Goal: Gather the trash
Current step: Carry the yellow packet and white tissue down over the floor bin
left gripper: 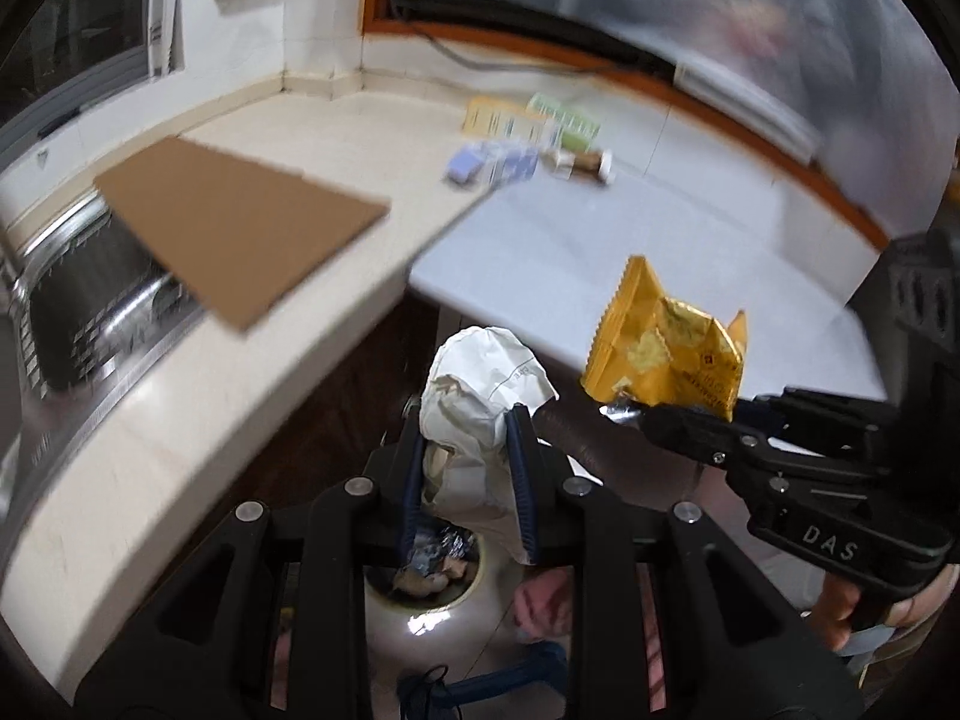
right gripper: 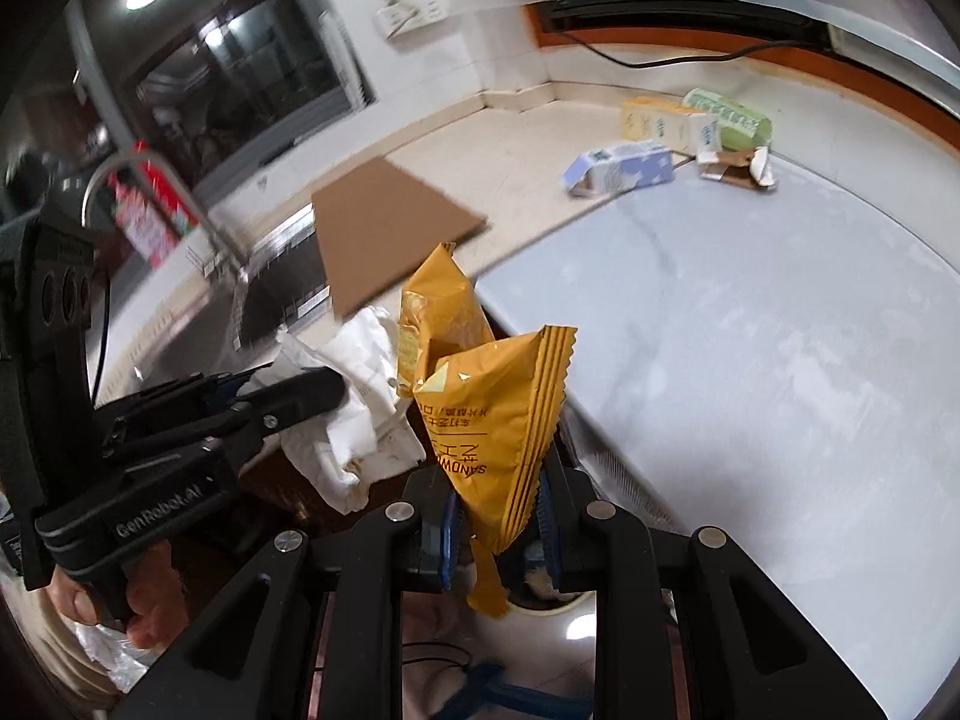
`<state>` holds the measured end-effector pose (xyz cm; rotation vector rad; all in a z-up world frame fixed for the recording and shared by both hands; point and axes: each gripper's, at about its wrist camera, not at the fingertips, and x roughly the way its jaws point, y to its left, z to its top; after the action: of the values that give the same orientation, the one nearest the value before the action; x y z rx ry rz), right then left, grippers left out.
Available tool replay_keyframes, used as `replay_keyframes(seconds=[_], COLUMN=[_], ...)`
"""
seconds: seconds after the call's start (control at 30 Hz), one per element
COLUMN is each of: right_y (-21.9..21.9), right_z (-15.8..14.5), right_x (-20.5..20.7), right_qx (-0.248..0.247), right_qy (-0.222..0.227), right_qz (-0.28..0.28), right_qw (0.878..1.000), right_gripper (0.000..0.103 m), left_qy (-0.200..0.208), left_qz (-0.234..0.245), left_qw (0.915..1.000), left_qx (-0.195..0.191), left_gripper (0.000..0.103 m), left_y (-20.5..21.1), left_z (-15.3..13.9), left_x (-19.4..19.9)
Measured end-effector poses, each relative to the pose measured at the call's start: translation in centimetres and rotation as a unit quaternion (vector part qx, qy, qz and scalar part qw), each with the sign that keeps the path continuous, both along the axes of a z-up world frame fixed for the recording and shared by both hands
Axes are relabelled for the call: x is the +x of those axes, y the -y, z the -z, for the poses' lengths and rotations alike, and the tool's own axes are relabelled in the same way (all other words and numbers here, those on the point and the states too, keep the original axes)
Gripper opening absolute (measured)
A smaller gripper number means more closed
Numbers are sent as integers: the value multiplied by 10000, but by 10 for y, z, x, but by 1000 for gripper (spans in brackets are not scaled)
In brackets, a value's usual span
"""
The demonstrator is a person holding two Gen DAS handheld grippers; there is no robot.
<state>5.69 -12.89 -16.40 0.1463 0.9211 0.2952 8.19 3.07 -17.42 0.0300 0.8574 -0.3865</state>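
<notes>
Currently your left gripper [left gripper: 465,444] is clenched on the crumpled white paper [left gripper: 480,384] and your right gripper [right gripper: 498,516] grasps the yellow wrapper [right gripper: 498,420]. Both loads hang off the counter [left gripper: 180,420] edge, above the trash bin [left gripper: 420,588], presumably ready for dropping.

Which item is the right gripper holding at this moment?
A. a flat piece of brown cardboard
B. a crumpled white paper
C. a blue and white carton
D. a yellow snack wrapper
D: the right gripper is shut on the yellow snack wrapper, while the left gripper clamps the crumpled white paper; the cardboard and cartons lie on the counter.
</notes>
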Motion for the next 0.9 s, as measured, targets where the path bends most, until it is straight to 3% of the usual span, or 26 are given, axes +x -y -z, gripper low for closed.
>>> replay_keyframes(seconds=[0.23,0.43,0.73,0.9], right_y=[-32,-49,-52,-49], right_z=[75,166,291,338], right_x=[-33,-37,-32,-12], right_qx=[-256,-634,-576,-330], right_qy=[-197,-731,-1496,-2092], right_qz=[-147,-261,-330,-150], right_qw=[9994,9950,9865,9772], right_gripper=[21,21,21,21], left_qy=[-174,-545,-1099,-1286], left_qz=[-249,-280,-224,-306], left_qw=[9990,9968,9910,9877], left_qx=[327,512,730,830], left_gripper=[23,23,23,23], left_y=[-6,-6,-6,-7], left_z=[81,158,259,304], left_x=[-25,-32,-15,-4])
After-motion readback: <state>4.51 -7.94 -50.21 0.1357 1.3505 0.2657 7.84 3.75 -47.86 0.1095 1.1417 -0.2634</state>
